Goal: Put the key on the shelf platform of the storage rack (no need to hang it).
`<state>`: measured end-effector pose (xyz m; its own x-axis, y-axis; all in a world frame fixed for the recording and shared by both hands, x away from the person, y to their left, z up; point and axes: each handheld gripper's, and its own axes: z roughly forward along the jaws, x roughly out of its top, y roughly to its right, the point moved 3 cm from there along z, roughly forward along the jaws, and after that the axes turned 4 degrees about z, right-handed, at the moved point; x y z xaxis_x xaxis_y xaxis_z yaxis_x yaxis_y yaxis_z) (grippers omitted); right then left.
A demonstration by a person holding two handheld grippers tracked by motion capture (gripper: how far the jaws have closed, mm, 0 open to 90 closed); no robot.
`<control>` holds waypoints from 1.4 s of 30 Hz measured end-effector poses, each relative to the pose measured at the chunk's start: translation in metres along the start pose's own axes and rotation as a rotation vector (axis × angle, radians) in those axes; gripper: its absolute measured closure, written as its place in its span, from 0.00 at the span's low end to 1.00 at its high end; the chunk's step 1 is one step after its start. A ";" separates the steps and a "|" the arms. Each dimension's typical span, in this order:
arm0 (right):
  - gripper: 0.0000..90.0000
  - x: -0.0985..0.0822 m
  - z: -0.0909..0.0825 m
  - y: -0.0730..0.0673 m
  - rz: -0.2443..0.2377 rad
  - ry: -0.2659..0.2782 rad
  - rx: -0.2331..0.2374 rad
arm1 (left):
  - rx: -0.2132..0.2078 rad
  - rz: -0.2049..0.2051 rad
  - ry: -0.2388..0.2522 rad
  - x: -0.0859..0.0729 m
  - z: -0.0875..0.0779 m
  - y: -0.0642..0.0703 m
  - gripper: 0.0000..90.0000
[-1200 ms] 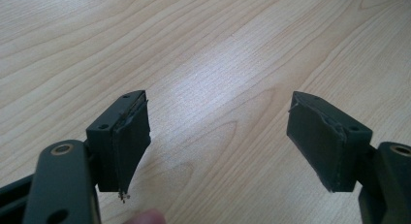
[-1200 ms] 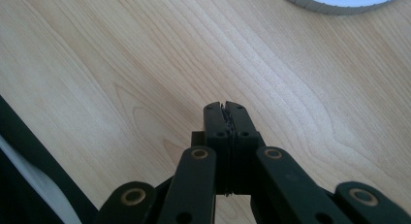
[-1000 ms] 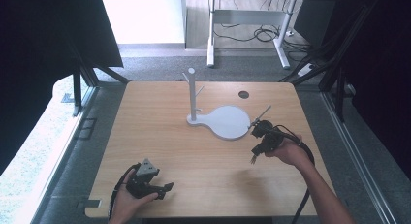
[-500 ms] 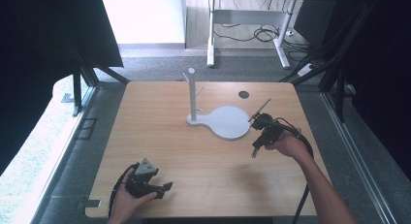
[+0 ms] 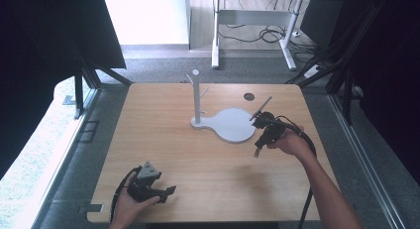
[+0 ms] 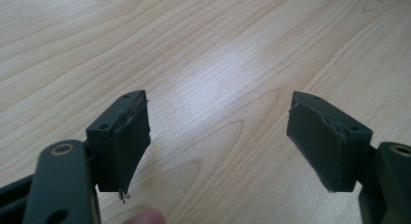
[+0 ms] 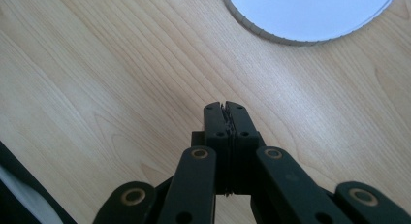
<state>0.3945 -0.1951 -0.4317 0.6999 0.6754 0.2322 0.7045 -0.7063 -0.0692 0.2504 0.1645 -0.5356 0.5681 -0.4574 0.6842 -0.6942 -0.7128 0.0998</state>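
The white stand [image 5: 225, 121] sits on the wooden table [image 5: 163, 144] a little toward the far edge and right of the middle: a flat round base [image 7: 310, 13] with a thin upright post [image 5: 196, 97] that carries short pegs near its top. The right gripper [image 5: 258, 148] hovers just beside the right rim of this base, and its jaws are pressed together with nothing between them. The left gripper [image 5: 170, 191] rests near the near edge of the table, toward the left corner, well apart from the stand; its jaws stand wide apart over bare wood. The stand looks like stiff, light plastic, smooth and probably a little slippery. The base lies too flat for an easy pinch, so the post, low near the base, seems the better place to take hold, because a grip high up could tip it.
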 end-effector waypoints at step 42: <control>1.00 0.051 0.002 0.019 0.047 0.039 0.017 | 0.003 -0.006 0.000 -0.001 -0.002 -0.003 0.26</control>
<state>0.4434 -0.1738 -0.4232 0.7275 0.6326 0.2656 0.6731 -0.7330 -0.0976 0.2511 0.1687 -0.5351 0.5722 -0.4533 0.6834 -0.6897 -0.7169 0.1019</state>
